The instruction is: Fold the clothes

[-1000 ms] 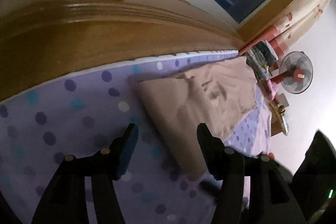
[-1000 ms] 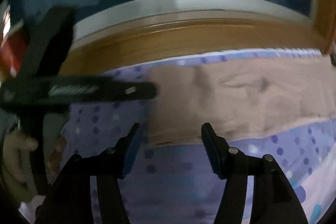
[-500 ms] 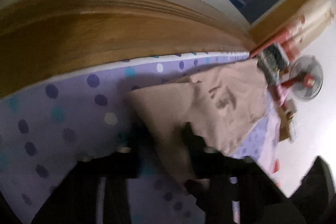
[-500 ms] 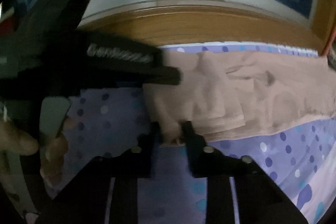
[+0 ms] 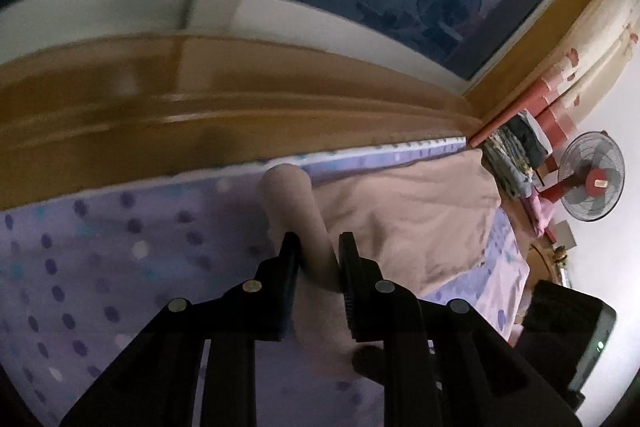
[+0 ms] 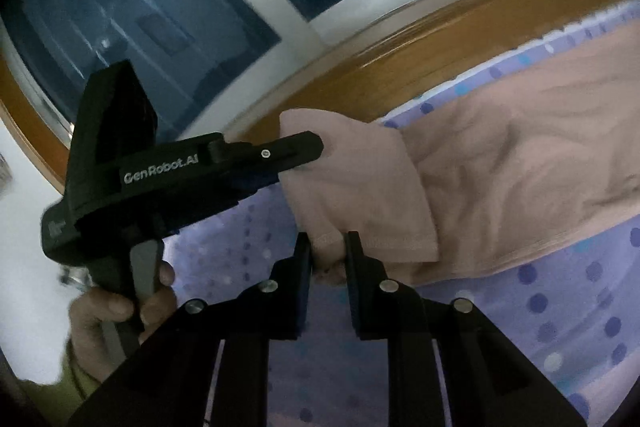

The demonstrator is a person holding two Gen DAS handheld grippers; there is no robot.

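Both grippers' jaws clamped on beige garment, raised.

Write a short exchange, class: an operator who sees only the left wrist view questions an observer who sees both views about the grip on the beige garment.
Operator: Does the right claw hold anything?
Observer: Yes. It has just closed on the beige garment, at the hem corner nearest its own camera.
Operator: My left claw has just closed on cloth too. Is it the same edge?
Observer: Yes, the same short edge, at its far corner towards the wooden ledge.
Operator: What carries the left tool?
Observer: A hand wraps around its handle.
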